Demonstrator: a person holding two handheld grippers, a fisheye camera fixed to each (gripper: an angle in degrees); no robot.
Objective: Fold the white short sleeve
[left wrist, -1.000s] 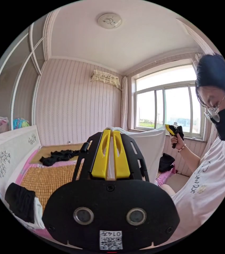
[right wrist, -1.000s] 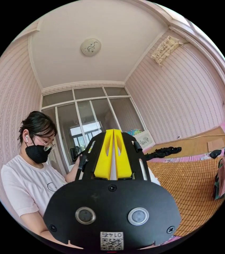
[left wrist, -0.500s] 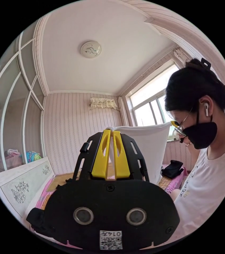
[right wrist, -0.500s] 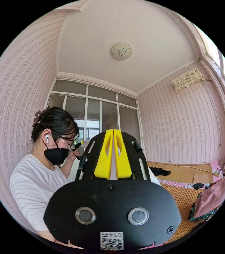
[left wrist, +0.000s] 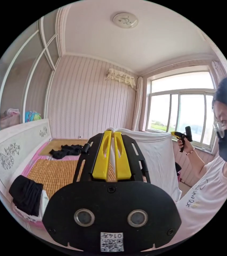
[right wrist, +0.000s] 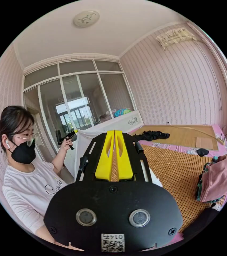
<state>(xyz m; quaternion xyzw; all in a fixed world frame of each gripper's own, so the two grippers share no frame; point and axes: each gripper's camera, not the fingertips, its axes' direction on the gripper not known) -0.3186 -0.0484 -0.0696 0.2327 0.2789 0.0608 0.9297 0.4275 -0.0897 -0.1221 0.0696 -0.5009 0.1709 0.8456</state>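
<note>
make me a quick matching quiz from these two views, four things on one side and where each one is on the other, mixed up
Things:
1. white short sleeve
2. black garment
3. pink cloth
4. ceiling lamp

Places:
A. overhead on the ceiling
B. held up in the air between the left gripper and the right gripper
C. bunched at the far end of the woven mat
D. piled at the mat's edge in the right gripper view

Pairs: 1-B, 2-C, 3-D, 4-A
</note>
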